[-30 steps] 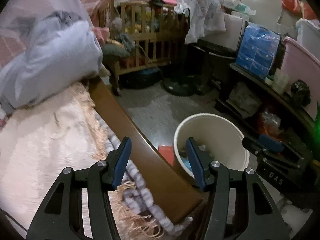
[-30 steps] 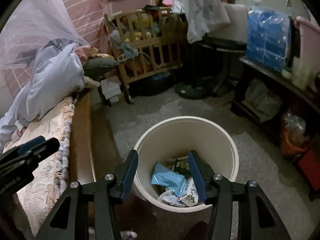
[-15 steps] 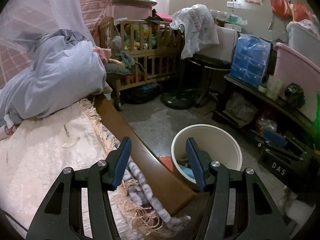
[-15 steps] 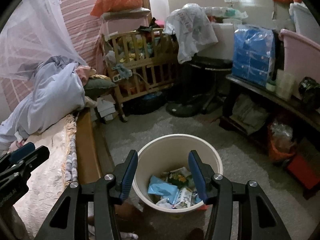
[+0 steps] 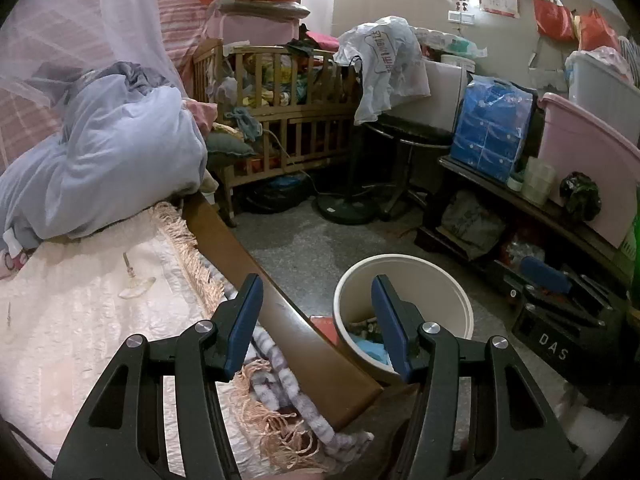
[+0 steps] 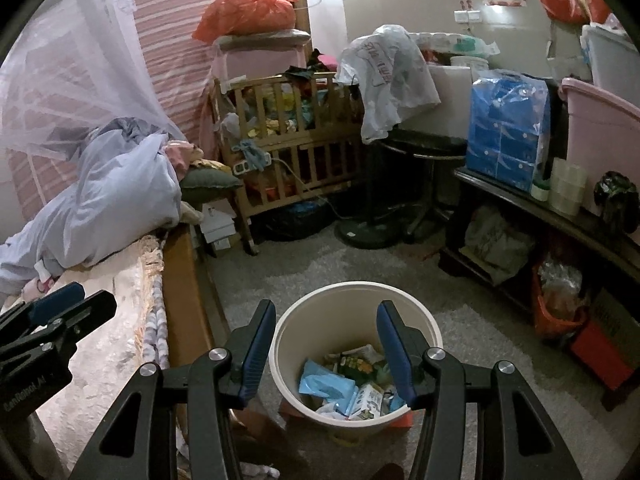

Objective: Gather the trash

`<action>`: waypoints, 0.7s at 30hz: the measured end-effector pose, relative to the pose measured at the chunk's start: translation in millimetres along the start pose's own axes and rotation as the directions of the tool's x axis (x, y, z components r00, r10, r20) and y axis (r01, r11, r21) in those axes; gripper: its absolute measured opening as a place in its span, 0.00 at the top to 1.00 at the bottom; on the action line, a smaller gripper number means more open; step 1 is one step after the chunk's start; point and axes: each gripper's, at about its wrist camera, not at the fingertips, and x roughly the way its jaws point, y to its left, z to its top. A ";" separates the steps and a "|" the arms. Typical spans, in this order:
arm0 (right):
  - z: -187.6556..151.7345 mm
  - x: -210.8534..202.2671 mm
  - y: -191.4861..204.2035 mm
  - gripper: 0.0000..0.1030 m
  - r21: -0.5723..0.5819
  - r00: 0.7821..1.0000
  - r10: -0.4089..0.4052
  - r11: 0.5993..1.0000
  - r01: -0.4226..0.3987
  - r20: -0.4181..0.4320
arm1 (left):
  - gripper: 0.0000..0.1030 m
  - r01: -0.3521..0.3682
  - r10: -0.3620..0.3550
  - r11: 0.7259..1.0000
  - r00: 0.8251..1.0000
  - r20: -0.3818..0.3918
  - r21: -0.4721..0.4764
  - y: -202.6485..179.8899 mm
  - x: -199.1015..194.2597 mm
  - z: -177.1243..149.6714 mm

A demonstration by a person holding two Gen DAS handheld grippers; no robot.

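1. The left hand-held gripper [image 5: 316, 320] hangs over the near corner of the bed [image 5: 80, 320], its blue pads set moderately apart with nothing between them.
2. The right hand-held gripper [image 6: 326, 344] hangs above the bucket [image 6: 288, 344], jaws likewise partly spread and empty.
3. The cream bucket stands on the grey floor [image 6: 360, 264] just right of the bed's wooden side rail [image 5: 256, 276].
4. Inside the bucket lies the trash [image 6: 344, 384]: a light blue wrapper on the left, printed packets and white scraps beside it.
5. A small clear plastic piece [image 5: 136, 284] lies on the pale bedcover, left of the fringe.
6. A heap of blue bedding [image 5: 112, 160] sits at the far end of the bed.
7. A wooden cot [image 6: 296, 132] full of clutter stands at the far wall.
8. On the right, a dark shelf [image 6: 560, 216] carries a blue pack [image 6: 508, 132] and a pink tub [image 6: 600, 128].
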 end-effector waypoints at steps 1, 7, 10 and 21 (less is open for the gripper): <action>-0.2 0.2 1.3 0.51 -0.002 1.000 0.000 1.000 0.000 -0.001 | 0.47 0.000 0.000 1.000 1.000 -0.001 0.000 0.4 0.1 0.3; -0.8 -0.3 3.2 0.51 -0.004 1.000 0.000 1.000 0.000 -0.002 | 0.47 0.005 -0.005 1.000 1.000 -0.012 -0.021 2.4 2.8 1.6; -1.3 -0.9 5.4 0.51 -0.010 1.000 -0.002 1.000 0.002 0.000 | 0.47 0.005 -0.006 1.000 1.000 -0.015 -0.030 2.6 4.6 1.0; 0.4 2.2 10.6 0.51 -0.032 1.000 0.005 0.999 -0.006 -0.013 | 0.47 0.008 -0.008 1.000 1.000 -0.016 -0.028 2.0 5.9 1.1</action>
